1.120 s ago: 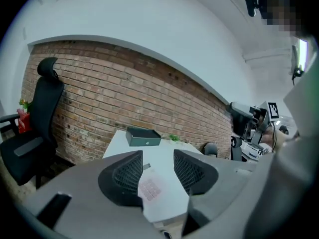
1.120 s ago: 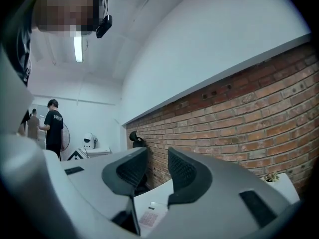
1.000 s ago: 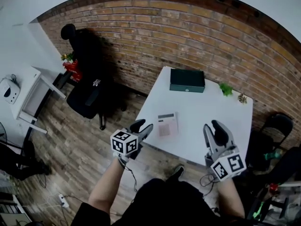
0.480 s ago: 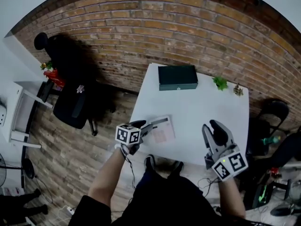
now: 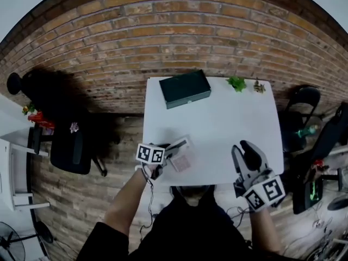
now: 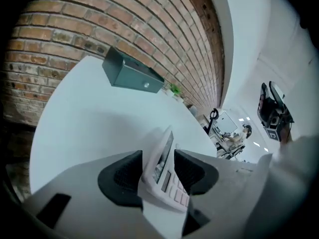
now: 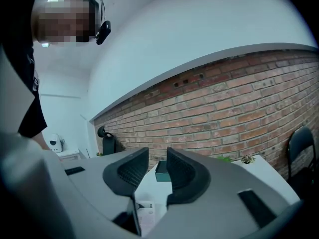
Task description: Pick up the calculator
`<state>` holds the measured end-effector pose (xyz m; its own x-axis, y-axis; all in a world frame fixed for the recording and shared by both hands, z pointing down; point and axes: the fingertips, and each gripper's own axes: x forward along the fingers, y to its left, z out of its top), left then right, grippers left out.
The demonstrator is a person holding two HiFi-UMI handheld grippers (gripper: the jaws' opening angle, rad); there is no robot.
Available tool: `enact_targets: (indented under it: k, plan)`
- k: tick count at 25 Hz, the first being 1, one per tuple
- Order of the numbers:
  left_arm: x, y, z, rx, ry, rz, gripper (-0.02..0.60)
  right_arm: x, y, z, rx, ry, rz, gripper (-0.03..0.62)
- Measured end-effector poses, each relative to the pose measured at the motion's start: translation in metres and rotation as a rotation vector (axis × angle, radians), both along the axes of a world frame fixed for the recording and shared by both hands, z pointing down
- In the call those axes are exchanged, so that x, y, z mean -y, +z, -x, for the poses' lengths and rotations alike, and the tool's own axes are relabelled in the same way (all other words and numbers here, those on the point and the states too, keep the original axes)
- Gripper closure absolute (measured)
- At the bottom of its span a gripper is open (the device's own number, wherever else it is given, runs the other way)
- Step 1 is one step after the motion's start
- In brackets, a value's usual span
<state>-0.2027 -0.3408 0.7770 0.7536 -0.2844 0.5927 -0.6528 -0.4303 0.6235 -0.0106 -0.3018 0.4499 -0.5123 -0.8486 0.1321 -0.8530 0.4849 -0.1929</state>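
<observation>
**Left gripper now clamped on the calculator at the table's near edge**

Over the past second the left gripper (image 5: 173, 149), grey plastic with black ribbed pads, has dropped from beside the table onto the slim, pale white-and-pink plastic calculator (image 6: 162, 159), which earlier lay flat and untouched. Its pads now pinch the thin body, one on the smooth back and one on the key face. The calculator sits tilted near the front-left corner of the smooth white square table (image 5: 228, 124). The grasp looks made, so lifting is probably what remains (a narrow pinch on a slick shell could slip). The right gripper (image 7: 157, 156) hangs by the table's front-right edge with nothing between its fairly wide jaws, which are closing. A dark green, hard-edged rectangular box (image 5: 185, 88) rests at the far side, by the red brick wall (image 5: 163, 37).
</observation>
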Motion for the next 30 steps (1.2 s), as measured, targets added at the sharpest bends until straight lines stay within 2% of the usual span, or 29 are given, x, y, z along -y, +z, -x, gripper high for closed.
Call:
enact_targets:
  k: [2, 7, 11, 15, 20, 25, 30]
  plan:
    - [0.0, 0.001, -0.008, -0.021, 0.017, 0.023, 0.39, -0.002, 0.002, -0.004, 0.015, 0.024, -0.001, 0.477]
    - [-0.009, 0.001, -0.015, -0.039, 0.023, 0.077, 0.469, -0.004, 0.004, -0.013, 0.04, 0.04, 0.005, 0.492]
    - [-0.016, -0.009, -0.02, -0.069, -0.007, 0.096, 0.498, -0.003, 0.001, -0.022, 0.042, 0.025, 0.004, 0.505]
    - [-0.019, -0.028, -0.027, -0.148, -0.087, 0.114, 0.523, 0.003, 0.003, -0.03, 0.036, 0.007, 0.013, 0.508]
    - [-0.021, -0.046, -0.033, -0.176, -0.174, 0.081, 0.526, 0.008, 0.006, -0.032, 0.032, -0.04, 0.017, 0.513]
    - [-0.014, -0.088, -0.04, -0.285, -0.285, 0.032, 0.526, 0.014, 0.009, -0.043, 0.032, -0.055, 0.023, 0.516]
    - [-0.003, -0.14, -0.054, -0.348, -0.315, -0.045, 0.526, 0.021, 0.01, -0.058, 0.024, -0.031, 0.029, 0.522]
